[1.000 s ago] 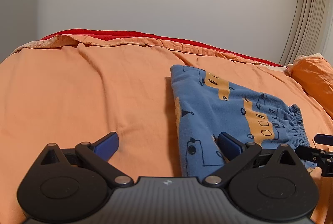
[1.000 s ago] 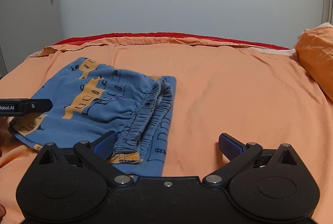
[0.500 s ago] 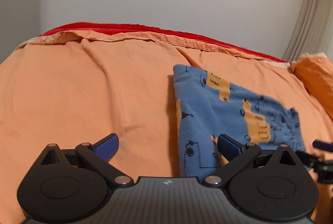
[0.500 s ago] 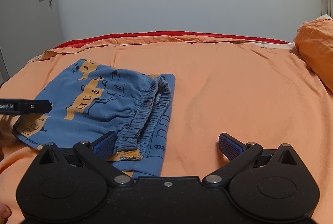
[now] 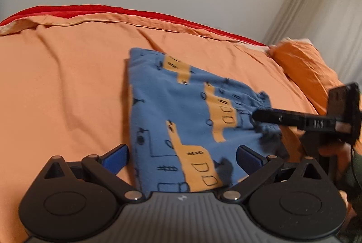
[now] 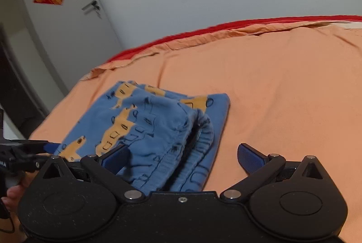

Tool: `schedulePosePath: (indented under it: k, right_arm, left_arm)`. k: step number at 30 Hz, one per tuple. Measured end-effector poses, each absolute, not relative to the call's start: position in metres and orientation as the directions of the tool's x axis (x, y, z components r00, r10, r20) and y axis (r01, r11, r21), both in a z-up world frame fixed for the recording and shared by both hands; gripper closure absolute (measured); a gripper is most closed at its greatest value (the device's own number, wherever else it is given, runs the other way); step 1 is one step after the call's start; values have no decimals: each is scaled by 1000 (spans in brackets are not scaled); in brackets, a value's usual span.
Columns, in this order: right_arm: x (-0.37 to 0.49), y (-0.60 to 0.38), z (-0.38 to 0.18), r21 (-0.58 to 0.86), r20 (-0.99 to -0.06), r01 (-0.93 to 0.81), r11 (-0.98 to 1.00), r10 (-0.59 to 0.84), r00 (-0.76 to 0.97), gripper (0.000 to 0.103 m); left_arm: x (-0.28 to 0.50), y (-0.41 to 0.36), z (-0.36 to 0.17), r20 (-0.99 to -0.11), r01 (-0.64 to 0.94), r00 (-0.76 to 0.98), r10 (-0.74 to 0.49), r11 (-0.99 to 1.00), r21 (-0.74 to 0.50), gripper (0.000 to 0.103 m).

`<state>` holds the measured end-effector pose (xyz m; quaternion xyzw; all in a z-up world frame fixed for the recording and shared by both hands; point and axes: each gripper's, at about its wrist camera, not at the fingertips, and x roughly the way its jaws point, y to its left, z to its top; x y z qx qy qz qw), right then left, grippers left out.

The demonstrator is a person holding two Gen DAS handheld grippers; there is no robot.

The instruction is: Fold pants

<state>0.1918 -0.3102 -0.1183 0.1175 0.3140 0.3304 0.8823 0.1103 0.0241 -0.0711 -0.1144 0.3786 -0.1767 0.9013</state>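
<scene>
Pants point(image 5: 192, 121), blue with orange print, lay folded on the orange bedspread point(image 5: 67, 89), straddling the gap of both tools. Left gripper point(image 5: 182, 158) hung with jaws wide apart, nothing between them but the near folded edge. Right gripper point(image 6: 183, 158) too stood spread, the elastic waistband point(image 6: 199, 130) bunched just ahead of its left finger. Judgement: a clean finish called for pinching that loose waistband low and squaring edges, without dragging the layers beneath.

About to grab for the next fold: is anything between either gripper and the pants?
Nothing visible. The left gripper and right gripper both have open jaws with the folded blue pants directly ahead on the orange bedspread. Only the right gripper's own finger reaches over the waistband.
</scene>
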Motion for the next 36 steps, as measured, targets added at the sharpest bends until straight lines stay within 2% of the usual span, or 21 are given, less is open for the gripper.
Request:
schedulePosePath:
  k: [3,11,14,17,20,22,24,28,34,35,36]
  right_arm:
    - [191,-319,-122,554,-400,-509,658,747,530,0]
    - [189,-332,-125,660,-321,-457,596,774,546,1]
    - [186,-330,-124,643,-335,-442,626,748,572,6]
    - [184,-326,-124,636,-344,-421,647,726,595,16]
    - [183,-326,-125,627,-362,-391,674,697,619,32]
    - [181,-327,-126,618,-376,-372,692,676,634,48]
    - [182,-329,-128,619,-385,-354,702,663,642,55]
    - [180,-329,-129,617,-390,-345,707,656,646,58]
    - [177,-328,-127,590,-407,-340,733,633,659,65]
    - [176,-326,-126,583,-410,-340,738,628,661,65]
    - [175,-325,-125,573,-412,-343,744,624,664,68]
  left_arm:
    - [111,27,-76,-640,229,646,-417,905,-359,0]
    - [118,47,-78,-606,140,641,-470,849,-510,0]
    - [120,47,-77,-617,108,638,-460,847,-520,0]
    - [119,43,-76,-626,102,640,-446,857,-506,0]
    - [118,41,-76,-631,108,641,-437,865,-490,0]
    - [117,40,-75,-633,108,640,-435,867,-487,1]
    - [116,41,-75,-631,102,641,-437,863,-495,1]
    - [113,43,-73,-635,77,644,-427,862,-502,2]
    - [110,44,-68,-671,28,642,-372,885,-464,19]
    - [110,44,-67,-677,15,640,-363,887,-462,24]
    - [111,44,-67,-684,3,637,-355,889,-458,35]
